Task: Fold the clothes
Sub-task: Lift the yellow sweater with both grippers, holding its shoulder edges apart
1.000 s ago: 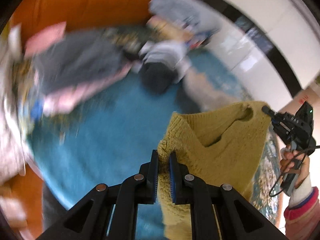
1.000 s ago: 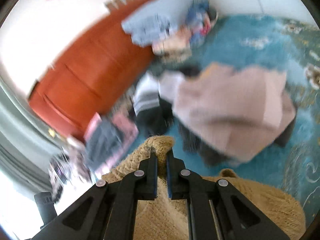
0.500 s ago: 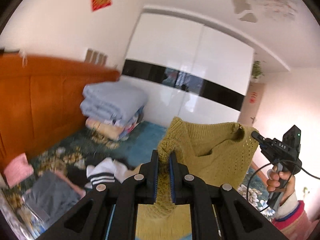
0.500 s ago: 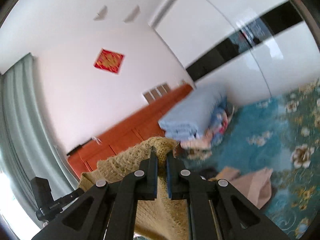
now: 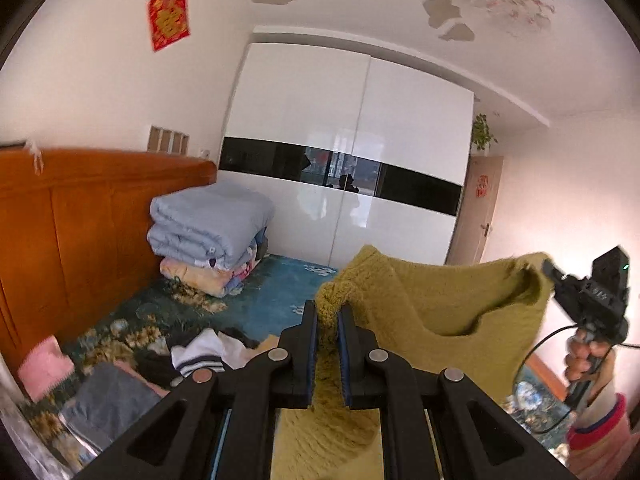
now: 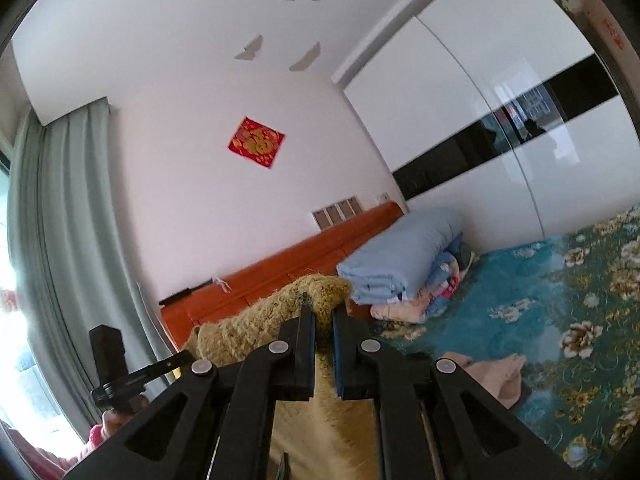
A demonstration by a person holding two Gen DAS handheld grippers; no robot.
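Left wrist: both grippers (image 5: 327,312) (image 6: 323,316) pinch sweater (image 5: 440,304) above floral bedspread (image 6: 560,280); white wardrobe (image 5: 344,152) behind.

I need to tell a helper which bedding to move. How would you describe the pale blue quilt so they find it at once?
Start at the orange wooden headboard and follow it to the white wardrobe. In that corner, on the teal floral bedspread, stands a bedding stack; the pale blue quilt is its thick, plain top layer, above thinner patterned blankets.
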